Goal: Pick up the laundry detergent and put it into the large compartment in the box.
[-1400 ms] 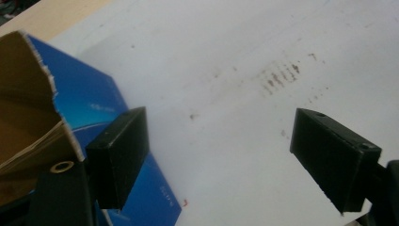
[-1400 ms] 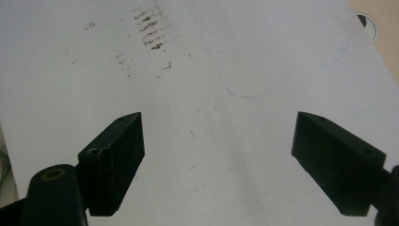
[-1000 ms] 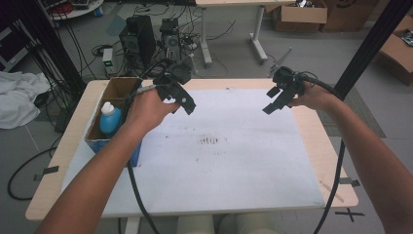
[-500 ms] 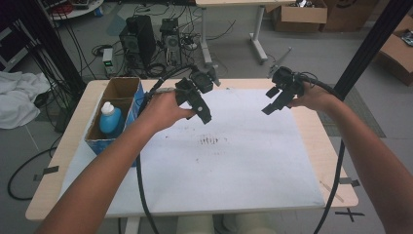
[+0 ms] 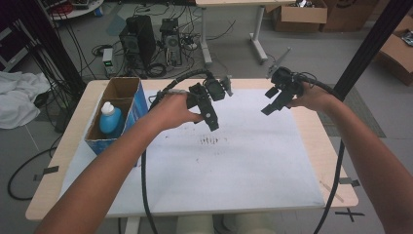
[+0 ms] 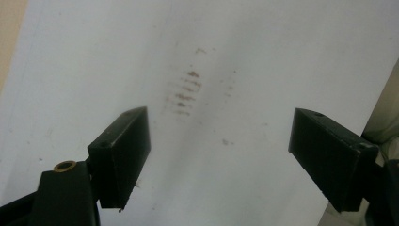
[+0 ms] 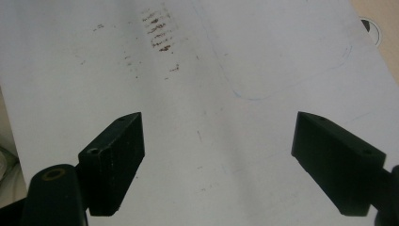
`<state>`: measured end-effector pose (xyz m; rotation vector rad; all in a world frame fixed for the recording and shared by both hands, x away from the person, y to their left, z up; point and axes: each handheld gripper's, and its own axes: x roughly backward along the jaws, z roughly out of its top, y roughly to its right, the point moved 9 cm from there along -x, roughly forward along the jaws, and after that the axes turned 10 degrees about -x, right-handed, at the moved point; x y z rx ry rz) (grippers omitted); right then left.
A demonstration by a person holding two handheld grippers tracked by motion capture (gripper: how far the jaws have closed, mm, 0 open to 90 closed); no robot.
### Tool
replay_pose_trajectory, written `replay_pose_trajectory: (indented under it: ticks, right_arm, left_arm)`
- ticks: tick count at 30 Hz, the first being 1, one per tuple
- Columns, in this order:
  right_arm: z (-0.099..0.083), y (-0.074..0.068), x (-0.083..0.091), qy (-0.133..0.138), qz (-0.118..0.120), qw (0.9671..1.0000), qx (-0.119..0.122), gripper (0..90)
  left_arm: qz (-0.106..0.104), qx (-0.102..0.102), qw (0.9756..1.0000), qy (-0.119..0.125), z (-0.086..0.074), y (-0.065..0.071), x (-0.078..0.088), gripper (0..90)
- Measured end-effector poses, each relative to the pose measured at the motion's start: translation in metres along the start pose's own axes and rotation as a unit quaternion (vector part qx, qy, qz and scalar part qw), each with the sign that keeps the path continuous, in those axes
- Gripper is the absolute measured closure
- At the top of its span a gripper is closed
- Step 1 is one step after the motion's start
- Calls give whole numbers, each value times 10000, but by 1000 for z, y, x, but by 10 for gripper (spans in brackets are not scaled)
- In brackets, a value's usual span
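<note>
Holding both tools above the table (image 5: 78, 105), we kept the left gripper (image 5: 210, 117) over the far middle of the white sheet (image 5: 229, 165), just above the patch of brown smudges (image 5: 209, 140). Its jaws stood wide apart with nothing between them; in the left gripper view they framed bare paper, with the smudges (image 6: 183, 92) lying beyond and between the tips.

The right gripper (image 5: 272, 105) hung over the far right part of the sheet, well apart from the left one. Its jaws too were spread wide and gripped nothing. In the right gripper view we looked down on the paper with the smudges (image 7: 159, 33) toward the far left and a faint blue pen outline (image 7: 291, 80) with rounded corners toward the far right.

At the table's left edge stood a cardboard box (image 5: 139, 105) with a blue side, touching the edge of the sheet. A blue bottle (image 5: 110, 119) with a white cap stood upright in its nearer compartment. The left gripper was nearer to the box than the right, yet clear of it.
</note>
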<state>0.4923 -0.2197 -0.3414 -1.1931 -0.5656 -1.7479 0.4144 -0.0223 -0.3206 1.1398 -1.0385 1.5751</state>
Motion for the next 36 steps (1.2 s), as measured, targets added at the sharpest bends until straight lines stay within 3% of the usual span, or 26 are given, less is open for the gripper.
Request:
replay_pose_trajectory:
  ticks: [8, 19, 36]
  right_arm:
    - [-2, 1, 2, 0, -22, 10000, -34, 176]
    - [-3, 0, 1, -11, -15, 10000, -16, 176]
    - [0, -3, -3, -30, 23, 10000, 32, 176]
  left_arm:
    - [-47, -221, 9997, -37, 5, 5, -4, 222]
    - [-25, -269, 9996, -34, 8, 6, -3, 223]
    - [-8, -186, 9998, -55, 3, 4, -1, 224]
